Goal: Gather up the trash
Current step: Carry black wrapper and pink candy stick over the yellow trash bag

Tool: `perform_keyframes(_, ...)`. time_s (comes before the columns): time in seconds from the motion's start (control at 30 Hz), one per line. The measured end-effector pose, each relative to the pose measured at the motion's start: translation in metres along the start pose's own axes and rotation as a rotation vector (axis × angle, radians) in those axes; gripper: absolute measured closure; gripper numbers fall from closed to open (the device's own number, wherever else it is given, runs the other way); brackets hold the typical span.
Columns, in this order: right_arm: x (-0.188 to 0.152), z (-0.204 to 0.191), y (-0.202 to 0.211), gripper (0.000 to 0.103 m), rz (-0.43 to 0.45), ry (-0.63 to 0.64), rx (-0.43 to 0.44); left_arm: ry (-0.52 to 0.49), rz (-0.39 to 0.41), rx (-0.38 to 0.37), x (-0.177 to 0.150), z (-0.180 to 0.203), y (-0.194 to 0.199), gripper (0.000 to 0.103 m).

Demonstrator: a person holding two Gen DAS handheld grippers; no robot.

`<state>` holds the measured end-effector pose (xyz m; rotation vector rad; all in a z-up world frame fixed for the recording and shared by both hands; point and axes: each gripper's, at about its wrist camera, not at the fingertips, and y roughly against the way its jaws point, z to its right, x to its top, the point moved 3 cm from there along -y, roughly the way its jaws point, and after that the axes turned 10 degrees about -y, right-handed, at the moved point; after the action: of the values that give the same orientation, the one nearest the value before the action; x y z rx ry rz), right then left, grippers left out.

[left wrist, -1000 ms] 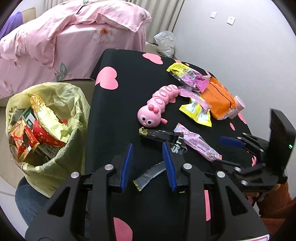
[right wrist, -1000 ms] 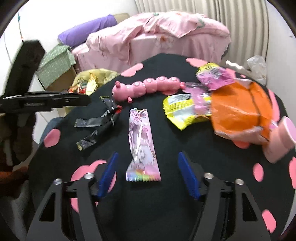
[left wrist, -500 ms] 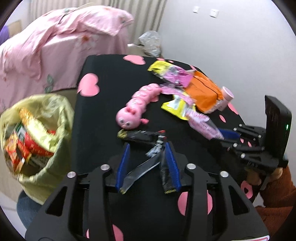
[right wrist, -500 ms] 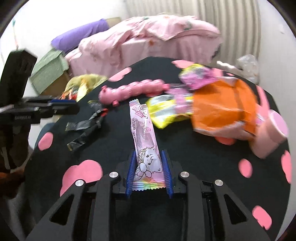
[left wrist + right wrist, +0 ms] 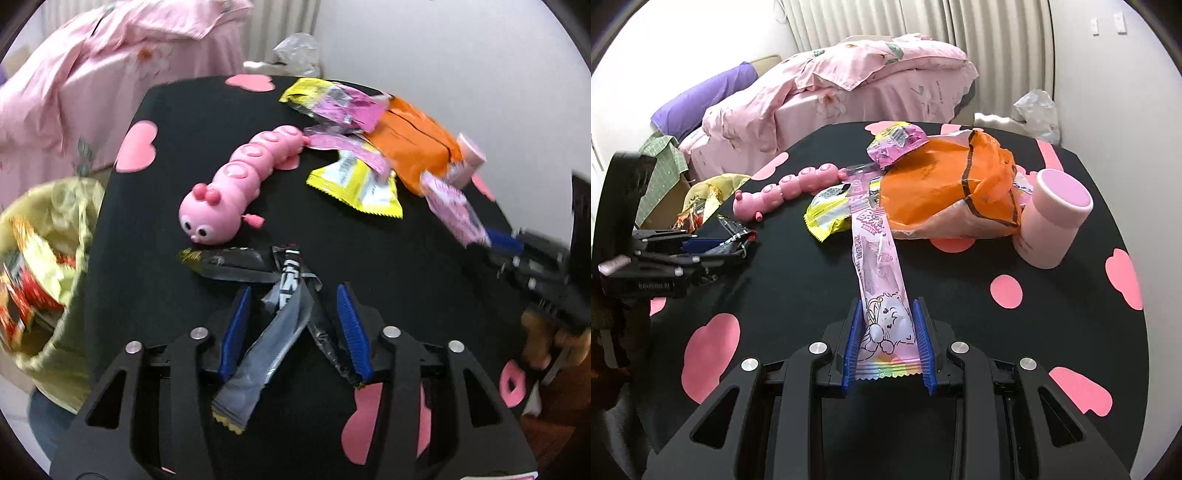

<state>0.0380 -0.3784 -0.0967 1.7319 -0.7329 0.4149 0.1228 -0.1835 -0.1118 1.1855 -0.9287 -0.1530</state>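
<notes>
The right tongs (image 5: pixel 889 343) are clamped on the near end of a long pink plastic snack wrapper (image 5: pixel 877 266), which stretches away over the black heart-patterned counter (image 5: pixel 960 295). The left tongs (image 5: pixel 293 328) are closing, pads apart around crumpled grey-black foil wrappers (image 5: pixel 280 325).

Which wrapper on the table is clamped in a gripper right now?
The long pink wrapper, pinched at its rainbow end by the right gripper; the black and yellow wrappers lie loose.
</notes>
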Motion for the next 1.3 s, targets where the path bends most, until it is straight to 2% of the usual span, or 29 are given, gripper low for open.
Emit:
perform_keyframes(0.03,-0.001,-0.002,-0.001,0.075,0.001,0.009,-0.003,0.018,0.003,-0.008,0.000,-0.003,0.000,0.075)
perform_keyframes(0.13,-0.002,-0.006,-0.003,0.075,0.001,0.027,-0.013,0.035,0.002,-0.030,-0.003,-0.005,0.001,0.079)
perform_keyframes(0.33,0.002,-0.014,0.005,0.075,0.025,0.045,-0.019,0.007,0.030,-0.029,-0.007,0.002,0.014,0.080)
perform_keyframes(0.53,0.012,-0.026,0.020,0.075,0.065,0.067,-0.022,0.009,0.109,-0.013,-0.004,0.000,0.044,0.080)
perform_keyframes(0.7,0.031,-0.050,0.033,0.075,0.105,0.100,0.009,0.037,0.190,0.006,-0.002,-0.014,0.076,0.080)
perform_keyframes(0.83,0.049,-0.087,0.045,0.075,0.164,0.179,0.026,0.095,0.260,0.041,-0.004,-0.043,0.105,0.080)
perform_keyframes(0.97,0.059,-0.122,0.048,0.075,0.185,0.247,0.050,0.171,0.305,0.064,-0.015,-0.078,0.128,0.080)
perform_keyframes(1.13,0.065,-0.152,0.041,0.075,0.163,0.290,0.096,0.246,0.347,0.111,-0.035,-0.118,0.146,0.080)
perform_keyframes(1.3,0.076,-0.187,0.017,0.075,0.106,0.323,0.167,0.359,0.373,0.172,-0.054,-0.175,0.153,0.080)
